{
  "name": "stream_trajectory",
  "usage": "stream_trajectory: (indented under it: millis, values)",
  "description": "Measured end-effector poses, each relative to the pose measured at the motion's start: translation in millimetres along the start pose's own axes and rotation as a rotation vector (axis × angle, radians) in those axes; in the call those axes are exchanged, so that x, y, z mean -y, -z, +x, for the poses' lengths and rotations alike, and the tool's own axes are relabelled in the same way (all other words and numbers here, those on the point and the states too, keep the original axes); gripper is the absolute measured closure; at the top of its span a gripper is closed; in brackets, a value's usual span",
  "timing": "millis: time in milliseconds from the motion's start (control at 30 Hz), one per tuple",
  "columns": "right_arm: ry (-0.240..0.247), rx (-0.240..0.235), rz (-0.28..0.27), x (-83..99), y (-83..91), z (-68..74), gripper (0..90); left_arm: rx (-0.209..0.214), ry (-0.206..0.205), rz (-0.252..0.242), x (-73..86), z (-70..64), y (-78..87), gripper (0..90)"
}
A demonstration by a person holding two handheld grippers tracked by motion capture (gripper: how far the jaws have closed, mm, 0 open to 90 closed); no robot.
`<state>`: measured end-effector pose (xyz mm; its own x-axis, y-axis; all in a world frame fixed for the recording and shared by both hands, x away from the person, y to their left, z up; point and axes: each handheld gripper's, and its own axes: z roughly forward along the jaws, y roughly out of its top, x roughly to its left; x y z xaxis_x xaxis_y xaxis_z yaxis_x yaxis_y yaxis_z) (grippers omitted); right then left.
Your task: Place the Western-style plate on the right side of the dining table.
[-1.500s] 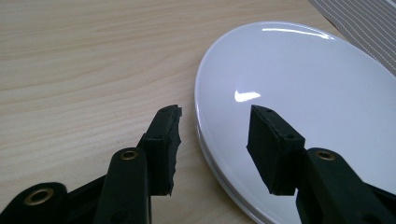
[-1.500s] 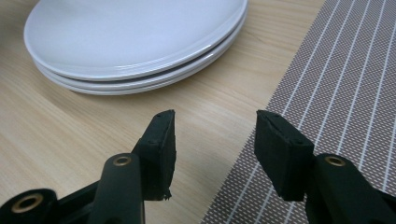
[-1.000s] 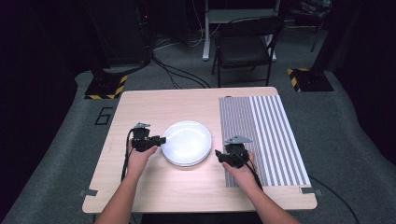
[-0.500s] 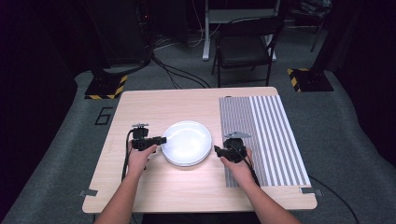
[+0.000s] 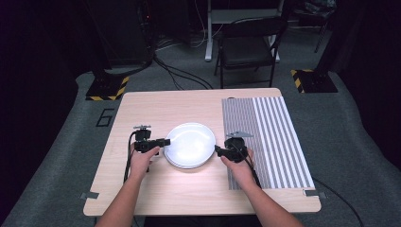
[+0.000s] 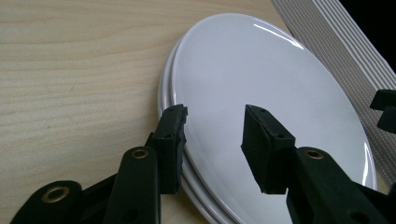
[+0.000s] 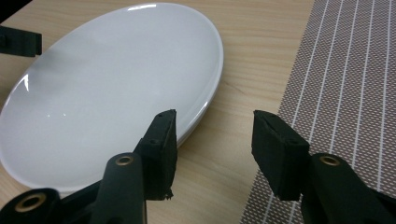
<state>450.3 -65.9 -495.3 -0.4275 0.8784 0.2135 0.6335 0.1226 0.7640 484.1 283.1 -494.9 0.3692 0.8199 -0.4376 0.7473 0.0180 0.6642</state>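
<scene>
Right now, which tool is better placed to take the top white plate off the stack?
Left. The left tool already has its open jaws astride the rim of the stacked round white ceramic plates; the right tool is open beside the rim, over bare wood.

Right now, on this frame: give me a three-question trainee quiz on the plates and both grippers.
1. True or false: the left gripper is open, with its jaws either side of the plates' near rim.
2. How many plates are stacked? A) one B) at least two C) five
3. What lies beside the right gripper, away from the plates?

Key:
1. True.
2. B; stacked rims show in the left gripper view.
3. The striped mat.
</scene>
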Motion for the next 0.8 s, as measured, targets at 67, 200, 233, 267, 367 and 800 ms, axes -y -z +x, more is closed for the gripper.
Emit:
stream_trajectory:
  millis: [67, 200, 233, 267, 367, 800]
  values:
    - [-0.025, -0.007, -0.007, -1.7, -2.0, 0.1, 49.0, -0.002, -0.010, 0.014, 1.1, 1.3, -1.8, 58.2]
    - [-0.046, -0.008, 0.001, -5.6, -9.7, 3.4, 48.2, 0.006, 0.008, 0.001, 2.1, 1.1, -2.8, 57.6]
    - [-0.044, -0.007, 0.004, -6.3, -11.3, 4.1, 47.8, 0.002, 0.002, 0.002, 2.2, 0.6, -2.8, 57.5]
    - [-0.046, -0.008, 0.007, -6.9, -13.6, 5.0, 47.2, -0.002, -0.001, 0.000, 2.4, 0.1, -3.0, 57.5]
    - [-0.063, -0.006, 0.022, -7.5, -21.2, 7.6, 45.9, -0.008, -0.014, 0.000, 2.5, -0.3, -3.1, 57.4]
    - [-0.113, -0.018, 0.059, -4.2, -40.7, 16.6, 47.0, -0.004, -0.018, 0.002, 2.9, -0.6, -2.9, 56.9]
